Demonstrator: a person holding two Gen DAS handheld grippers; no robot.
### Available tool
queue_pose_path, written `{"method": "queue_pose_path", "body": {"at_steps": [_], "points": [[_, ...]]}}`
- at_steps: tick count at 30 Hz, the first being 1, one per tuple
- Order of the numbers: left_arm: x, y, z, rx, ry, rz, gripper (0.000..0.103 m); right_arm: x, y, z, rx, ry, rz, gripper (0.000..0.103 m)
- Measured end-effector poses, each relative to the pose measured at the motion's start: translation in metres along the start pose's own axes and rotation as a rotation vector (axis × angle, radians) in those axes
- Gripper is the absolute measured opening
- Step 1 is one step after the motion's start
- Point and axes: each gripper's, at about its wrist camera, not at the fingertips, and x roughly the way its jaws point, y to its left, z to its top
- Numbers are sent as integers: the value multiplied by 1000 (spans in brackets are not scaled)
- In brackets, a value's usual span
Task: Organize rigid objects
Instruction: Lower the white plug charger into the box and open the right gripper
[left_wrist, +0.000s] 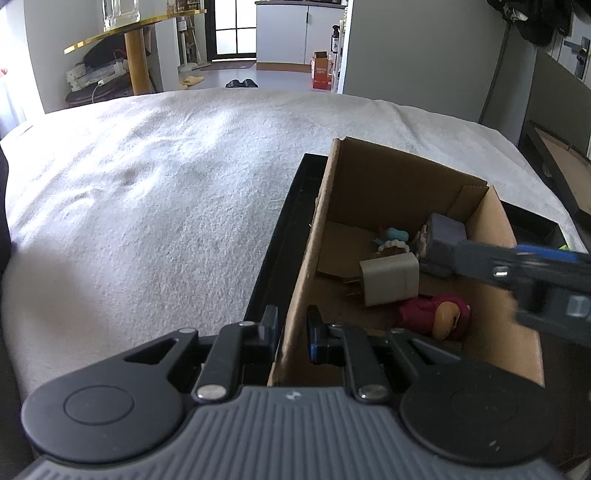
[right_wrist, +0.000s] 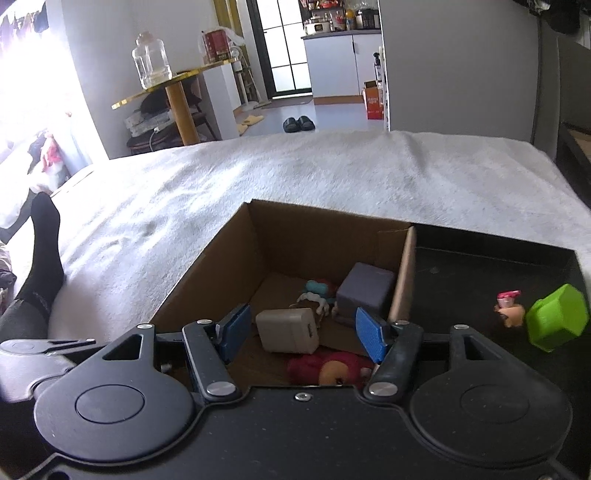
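A cardboard box (left_wrist: 369, 173) (right_wrist: 207, 273) stands in a black tray (left_wrist: 280, 236) (right_wrist: 480, 280) on the white bed. Inside lie a white charger (left_wrist: 391, 282) (right_wrist: 288, 330), a purple block (left_wrist: 445, 230) (right_wrist: 364, 291), a red toy (left_wrist: 436, 315) (right_wrist: 328, 369) and a small teal figure (left_wrist: 397, 236) (right_wrist: 317, 290). My left gripper (left_wrist: 293, 330) is shut on the box's left wall. My right gripper (right_wrist: 303, 334) is open and empty above the box; it also shows blurred in the left wrist view (left_wrist: 517, 269). A green cube (right_wrist: 556, 321) and a small pink figure (right_wrist: 509, 310) lie in the tray.
The white bed cover (left_wrist: 147, 203) (right_wrist: 332, 173) spreads to the left and behind. A person's leg in a black sock (right_wrist: 40, 258) rests at the left. A gold side table (right_wrist: 170, 88) with a glass jar (right_wrist: 151, 61) stands beyond the bed.
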Motion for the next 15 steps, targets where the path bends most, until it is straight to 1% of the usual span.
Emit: {"method": "queue_pose_path", "body": {"at_steps": [2,7,10,11,12,15], "points": [[-1,-2,0,15,-1,9,16,-10,-4,0,2,-14,-3,63],[-4,-3,3,25,2,29,21,-33,-18,0,18,-49,-28,64],[-5,-5,4,40,1,47,33,-41,-27,-2,15,-72,-65,73],[-6,-6,3,49,-5,59,38,-44,-30,-3,15,-79,-81,79],[-8,-7,3,57,-13,67,41,-45,-33,-3,16,-84,-95,84],[-10,-9,4,66,-22,76,43,-49,-41,-7,22,-91,-131,84]]}}
